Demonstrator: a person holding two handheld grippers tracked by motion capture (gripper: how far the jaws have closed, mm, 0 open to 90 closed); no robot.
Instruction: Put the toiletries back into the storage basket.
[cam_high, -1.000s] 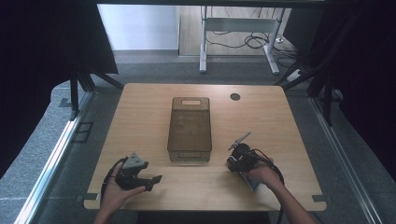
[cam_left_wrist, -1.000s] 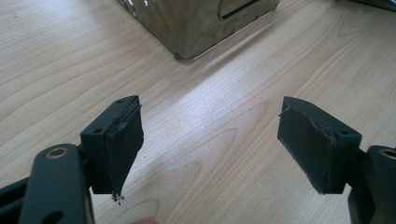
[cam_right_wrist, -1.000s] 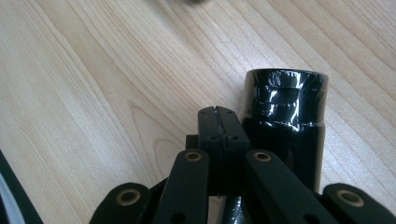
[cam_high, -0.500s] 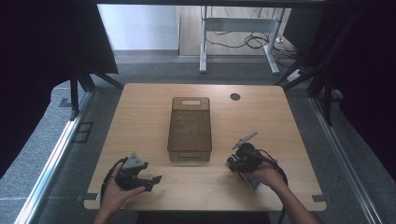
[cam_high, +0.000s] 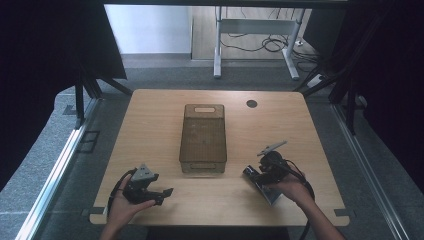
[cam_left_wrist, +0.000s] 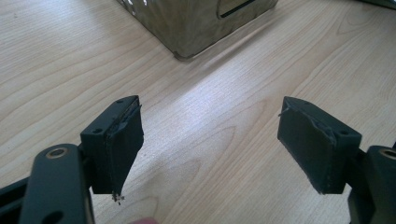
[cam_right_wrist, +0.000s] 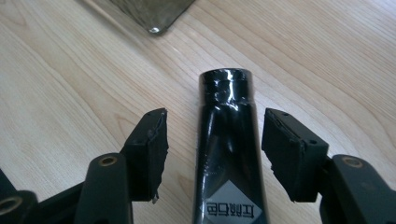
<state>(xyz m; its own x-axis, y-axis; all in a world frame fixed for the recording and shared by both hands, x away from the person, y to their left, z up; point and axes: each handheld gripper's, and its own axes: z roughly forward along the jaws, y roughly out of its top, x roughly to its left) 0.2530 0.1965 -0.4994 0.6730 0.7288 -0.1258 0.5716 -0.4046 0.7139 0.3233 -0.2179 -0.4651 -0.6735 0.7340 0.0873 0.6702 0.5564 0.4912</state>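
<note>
A black tube (cam_right_wrist: 226, 140) with a round cap lies flat on the wooden table (cam_high: 150, 130), cap pointing toward the box. My right gripper (cam_right_wrist: 217, 116) straddles it; its jaws have just been opening and now stand apart from the tube on both sides, with nothing gripped. From above, the right gripper (cam_high: 257, 175) and the tube (cam_high: 250, 173) sit near the table's front right. A smoky translucent lidded box (cam_high: 202, 135) stands at the table's middle. My left gripper (cam_high: 162, 195) rests at the front left, open (cam_left_wrist: 210, 105) and empty over bare wood.
The box's near end (cam_left_wrist: 196, 18) lies just beyond the left gripper, and one box corner (cam_right_wrist: 149, 11) shows ahead of the right one. A dark round hole (cam_high: 251, 104) marks the far right of the tabletop. Dark curtains flank the table.
The right gripper's jaws have spread open and the hand has lifted slightly, leaving the tube on the table. The left hand has stayed still.
</note>
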